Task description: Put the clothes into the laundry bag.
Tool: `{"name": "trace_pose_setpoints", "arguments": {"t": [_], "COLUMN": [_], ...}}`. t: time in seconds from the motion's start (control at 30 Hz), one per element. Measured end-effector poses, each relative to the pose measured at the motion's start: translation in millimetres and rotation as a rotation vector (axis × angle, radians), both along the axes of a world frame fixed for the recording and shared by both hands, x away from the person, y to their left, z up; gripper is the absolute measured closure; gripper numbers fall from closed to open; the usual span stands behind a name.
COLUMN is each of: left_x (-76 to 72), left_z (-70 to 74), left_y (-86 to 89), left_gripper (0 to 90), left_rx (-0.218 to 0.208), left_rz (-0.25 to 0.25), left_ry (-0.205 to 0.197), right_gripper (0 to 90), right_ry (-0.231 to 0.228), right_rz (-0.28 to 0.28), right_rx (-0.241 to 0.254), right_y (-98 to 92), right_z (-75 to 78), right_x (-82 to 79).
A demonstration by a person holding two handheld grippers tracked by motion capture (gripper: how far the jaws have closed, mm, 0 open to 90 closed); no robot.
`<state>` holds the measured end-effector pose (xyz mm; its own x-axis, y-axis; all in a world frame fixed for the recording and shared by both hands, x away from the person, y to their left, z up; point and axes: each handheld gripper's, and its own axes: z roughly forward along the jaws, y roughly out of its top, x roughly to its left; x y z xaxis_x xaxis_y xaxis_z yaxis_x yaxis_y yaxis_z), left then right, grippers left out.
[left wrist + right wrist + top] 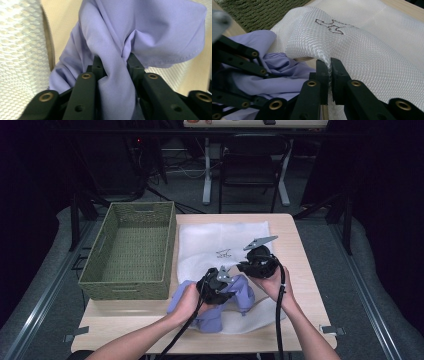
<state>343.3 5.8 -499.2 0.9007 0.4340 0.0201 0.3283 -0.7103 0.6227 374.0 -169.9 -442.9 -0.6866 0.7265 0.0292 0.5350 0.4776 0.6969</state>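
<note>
A lavender garment [243, 295] lies crumpled at the table's near middle, partly on a white mesh bag [220, 237] with a small dark emblem. My left gripper [218, 289] is shut on a bunched fold of the lavender garment [140, 32], which fills the gap between the jaws of that left gripper [114, 62]. My right gripper [256, 261] sits just right of it. In its own view, my right gripper [329, 66] pinches the raised edge of the mesh bag [367, 50], lifting it over the garment [284, 68]. The left gripper [237, 65] shows beside it.
A green woven basket [92, 270] stands at the table's left, right beside the mesh bag; its rim [262, 11] shows at the right gripper view's top. A black chair [250, 165] and table legs stand beyond the far edge. Bare wood [125, 325] runs along the front.
</note>
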Motion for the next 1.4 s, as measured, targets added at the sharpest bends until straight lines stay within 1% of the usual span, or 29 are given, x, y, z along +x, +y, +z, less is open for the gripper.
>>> {"name": "trace_pose_setpoints", "arguments": {"t": [0.03,0.07,0.1,0.13,0.17,0.2,0.23,0.27,0.3,0.37,0.47,0.6,0.67,0.77,0.8,0.83,0.93,0.97,1.0,1.03,1.07,1.13,1.17,1.2,1.27,1.3,1.33,1.37,1.4], "left_x": [1.3,4.3,6.0,7.6,8.3,8.8,8.2,6.4,4.3,0.5,-6.9,-15.9,-21.1,-25.6,-25.1,-24.0,-19.4,-18.9,-18.6,-19.5,-19.7,-19.7,-20.2,-20.7,-20.3,-19.6,-19.0,-19.0,-18.9], "left_z": [-3.2,-14.9,-21.0,-27.6,-32.3,-33.3,-32.6,-28.7,-24.9,-16.7,-2.7,12.2,17.2,15.8,13.6,8.0,-8.0,-11.5,-15.6,-19.5,-23.9,-30.9,-33.2,-35.9,-39.4,-39.9,-39.4,-38.6,-36.9], "left_y": [-0.9,-3.5,-4.2,-4.5,-4.5,-3.5,-3.1,-1.9,-0.3,4.6,14.5,25.7,29.5,32.6,33.0,32.9,29.5,28.3,26.1,23.4,20.8,17.9,16.9,16.2,15.6,15.9,15.8,15.4,14.9], "left_gripper": [71.5,69.9,66.2,64.8,61.2,55.8,53.7,50.1,45.1,39.3,32.9,25.3,23.6,19.8,19.8,19.6,20.9,23.6,23.6,27.5,33.6,40.3,44.5,47.7,59.2,64.3,72.9,75.0,75.0], "left_rx": [0.005,0.036,0.047,0.064,0.069,0.067,0.064,0.063,0.055,0.045,0.023,-0.001,0.004,0.014,0.021,0.033,0.069,0.076,0.086,0.104,0.122,0.131,0.139,0.139,0.14,0.131,0.13,0.129,0.124], "left_rz": [0.001,0.016,0.017,0.017,0.022,0.015,0.014,0.013,0.013,0.007,0.002,-0.002,-0.005,-0.015,-0.018,-0.021,-0.041,-0.049,-0.056,-0.06,-0.062,-0.06,-0.063,-0.062,-0.062,-0.065,-0.064,-0.061,-0.059], "left_ry": [0.005,0.017,0.03,0.043,0.05,0.05,0.048,0.028,0.019,0.001,-0.024,-0.038,-0.054,-0.054,-0.044,-0.028,0.02,0.031,0.037,0.032,0.029,0.041,0.038,0.032,0.015,0.012,0.007,0.001,-0.007], "right_gripper": [85.9,85.9,85.8,85.8,85.8,85.7,85.7,85.7,85.7,85.6,85.5,85.4,85.4,85.4,85.4,85.3,85.2,85.2,85.2,85.2,85.2,85.2,85.2,85.2,85.2,85.3,85.3,85.3,85.3], "right_ry": [0.002,0.006,0.014,0.018,0.026,0.028,0.032,0.032,0.032,0.031,0.029,0.029,0.028,0.028,0.028,0.028,0.028,0.03,0.03,0.032,0.032,0.034,0.035,0.036,0.037,0.039,0.039,0.037,0.037], "right_rz": [0.0,0.001,0.003,0.004,0.006,0.007,0.008,0.008,0.008,0.005,0.005,0.003,0.003,0.001,0.001,0.001,0.0,-0.003,-0.003,-0.002,-0.003,-0.002,-0.002,-0.001,-0.003,-0.003,-0.001,-0.001,-0.001], "right_rx": [0.0,-0.002,-0.008,-0.012,-0.019,-0.023,-0.026,-0.026,-0.024,-0.021,-0.022,-0.024,-0.025,-0.025,-0.025,-0.025,-0.024,-0.023,-0.023,-0.024,-0.023,-0.025,-0.026,-0.027,-0.027,-0.027,-0.024,-0.026,-0.026], "right_y": [0.1,0.2,0.4,0.8,1.2,1.3,1.1,0.9,0.4,-0.8,-1.3,-1.4,-1.5,-1.6,-1.6,-1.7,-2.1,-2.8,-2.8,-3.1,-3.5,-4.1,-4.1,-4.0,-3.9,-4.0,-4.3,-4.2,-4.2], "right_z": [0.2,-0.3,-3.1,-5.0,-7.5,-9.8,-11.3,-12.0,-12.7,-12.4,-12.8,-13.8,-13.8,-13.8,-13.8,-13.7,-14.2,-14.6,-14.6,-15.1,-15.6,-16.3,-16.7,-17.1,-17.5,-17.5,-17.3,-17.1,-17.1], "right_x": [-0.6,-0.6,-0.4,-0.1,0.1,0.6,0.8,1.0,1.2,1.1,-0.3,-1.7,-2.0,-2.3,-2.3,-2.3,-2.4,-2.8,-2.8,-3.0,-3.5,-3.7,-4.0,-4.0,-4.4,-4.5,-4.6,-4.8,-4.8]}}
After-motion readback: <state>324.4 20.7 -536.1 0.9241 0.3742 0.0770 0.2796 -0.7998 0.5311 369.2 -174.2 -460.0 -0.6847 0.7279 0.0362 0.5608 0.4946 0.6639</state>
